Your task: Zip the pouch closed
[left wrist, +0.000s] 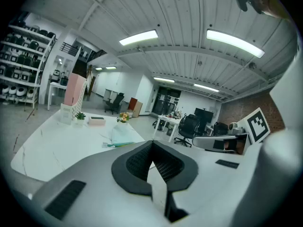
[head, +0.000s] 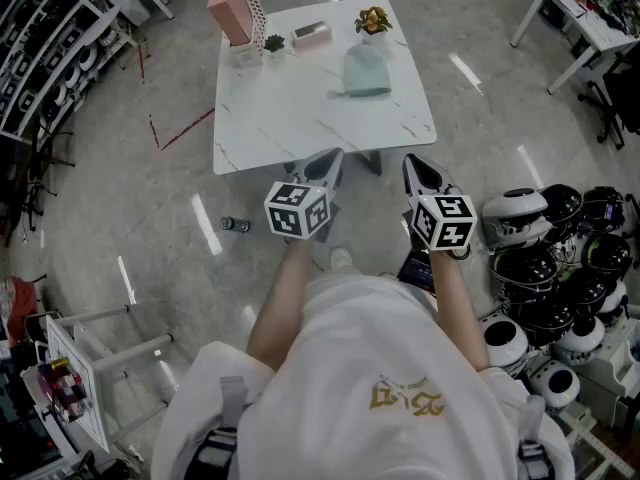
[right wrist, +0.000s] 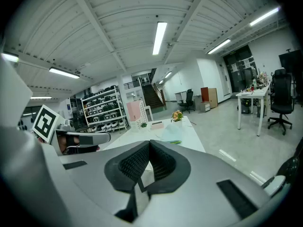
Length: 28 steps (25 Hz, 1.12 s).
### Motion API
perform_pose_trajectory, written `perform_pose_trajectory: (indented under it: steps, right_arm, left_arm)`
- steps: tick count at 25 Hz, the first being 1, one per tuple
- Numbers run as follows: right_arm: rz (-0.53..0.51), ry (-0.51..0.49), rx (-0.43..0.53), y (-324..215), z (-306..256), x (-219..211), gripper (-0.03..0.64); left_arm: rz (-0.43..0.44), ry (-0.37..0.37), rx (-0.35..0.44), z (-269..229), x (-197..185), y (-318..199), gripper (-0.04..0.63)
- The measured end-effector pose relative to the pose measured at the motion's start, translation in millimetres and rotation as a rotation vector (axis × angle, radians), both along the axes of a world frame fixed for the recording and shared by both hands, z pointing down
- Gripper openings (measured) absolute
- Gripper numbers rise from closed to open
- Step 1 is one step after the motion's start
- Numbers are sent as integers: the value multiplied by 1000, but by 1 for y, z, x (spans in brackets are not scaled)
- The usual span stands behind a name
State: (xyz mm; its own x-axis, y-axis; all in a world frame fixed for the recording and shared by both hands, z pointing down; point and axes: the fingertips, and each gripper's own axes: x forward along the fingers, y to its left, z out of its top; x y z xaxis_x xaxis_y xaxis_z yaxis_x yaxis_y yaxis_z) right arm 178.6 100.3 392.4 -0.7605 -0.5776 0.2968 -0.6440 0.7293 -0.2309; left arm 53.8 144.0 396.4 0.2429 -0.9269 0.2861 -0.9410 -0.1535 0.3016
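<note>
A pale blue-green pouch (head: 366, 71) lies on the right half of the white marble table (head: 300, 118); it also shows as the pouch (left wrist: 122, 136) in the left gripper view and the pouch (right wrist: 171, 135) in the right gripper view. My left gripper (head: 333, 156) and right gripper (head: 413, 162) hover side by side just short of the table's near edge, well away from the pouch. Both are shut with nothing between the jaws, as the left gripper (left wrist: 152, 144) and the right gripper (right wrist: 150, 144) show in their own views.
At the table's far edge stand a pink box (head: 232, 6), a small plant (head: 274, 43), a flat box (head: 311, 34) and a flower pot (head: 373, 20). Several helmets (head: 560, 258) pile on the floor at right. A can (head: 235, 225) lies left of me. Shelving (head: 40, 58) lines the left.
</note>
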Motion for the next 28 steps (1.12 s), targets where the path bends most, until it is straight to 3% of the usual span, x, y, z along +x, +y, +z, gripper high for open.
perform_pose_trajectory:
  steps: [6, 15, 16, 17, 18, 28]
  right_arm:
    - [-30, -11, 5, 20, -6, 9, 12]
    - [-69, -51, 2, 40, -7, 20, 18]
    - [-75, -57, -9, 39, -6, 21, 91]
    - [-82, -63, -20, 38, -6, 21, 152]
    - [-86, -69, -29, 37, -6, 21, 169]
    - [-81, -31, -77, 14, 18, -3, 164]
  left_arm:
    - [-30, -27, -1, -6, 12, 27, 17]
    - [-153, 12, 5, 1, 10, 61, 18]
    - [-164, 30, 1, 2, 9, 61, 84]
    - [-171, 47, -2, 3, 10, 60, 193]
    - [-176, 55, -3, 3, 10, 60, 225]
    - [-163, 37, -64, 24, -13, 33, 215]
